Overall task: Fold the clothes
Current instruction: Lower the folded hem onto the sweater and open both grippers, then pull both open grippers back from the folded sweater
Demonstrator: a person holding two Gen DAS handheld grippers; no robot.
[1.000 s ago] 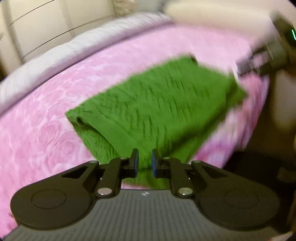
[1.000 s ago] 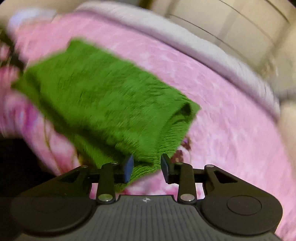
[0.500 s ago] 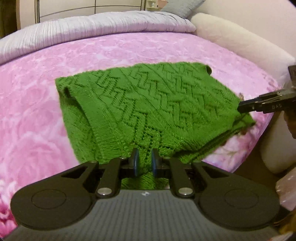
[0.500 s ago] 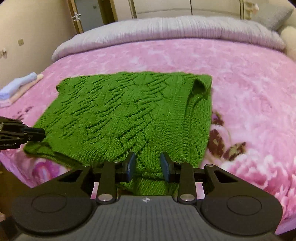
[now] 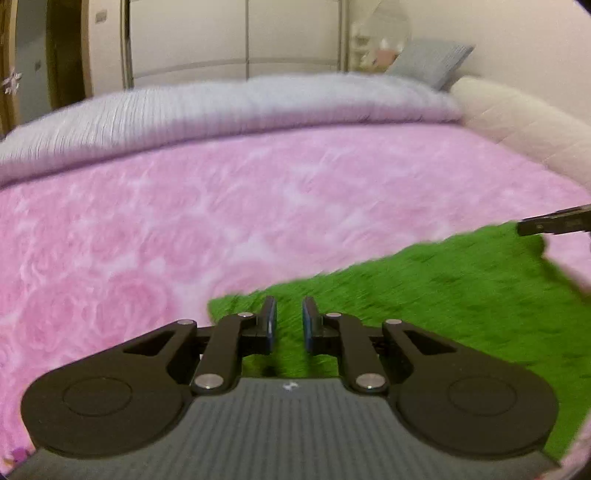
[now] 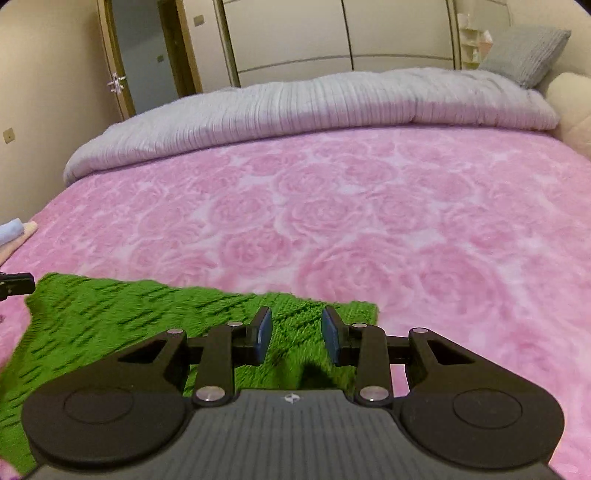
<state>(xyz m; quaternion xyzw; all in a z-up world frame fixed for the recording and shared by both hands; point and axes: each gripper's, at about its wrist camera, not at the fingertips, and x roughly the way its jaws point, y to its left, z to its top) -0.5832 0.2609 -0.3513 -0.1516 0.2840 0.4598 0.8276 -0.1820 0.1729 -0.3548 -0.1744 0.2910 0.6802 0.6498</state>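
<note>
left wrist view, bottom centre: left claw (image 5: 289,320), blue pads narrowly parted, green knit between and under them; whether gripped or merely lying in the gap, cannot tell. green knit sweater (image 5: 436,314) filling the lower right of the frame, blurred, long axis slanting from the claw up toward the right edge. at that right edge, mid-height, the tip of the right claw (image 5: 554,223), dark, at the sweater's far corner. beyond, a pink rose-patterned blanket (image 5: 221,206) across the middle of the frame, over the bed. further up, a grey ribbed duvet (image 5: 221,107) along the upper band, a grey pillow (image 5: 430,66) at upper right, a cream headboard cushion (image 5: 524,122) down the right side, and pale wardrobe doors (image 5: 236,33) at the top.

right wrist view, bottom centre: right claw (image 6: 296,334), pads set at a moderate gap, sweater (image 6: 110,325) edge passing between them; contact with the pads unclear. sweater spread over the lower left of the frame, long axis running left to right, top edge nearly level, right corner ending just past the right pad. at the left edge, mid-height, the left claw's (image 6: 14,286) dark tip at the sweater's upper left corner. folded pale-blue cloth (image 6: 11,229) above it at the left edge. pink blanket (image 6: 369,206) beyond, then the duvet (image 6: 314,99), pillow (image 6: 524,51) at upper right, wardrobe doors (image 6: 332,33) and an open door (image 6: 122,66) at upper left.
</note>
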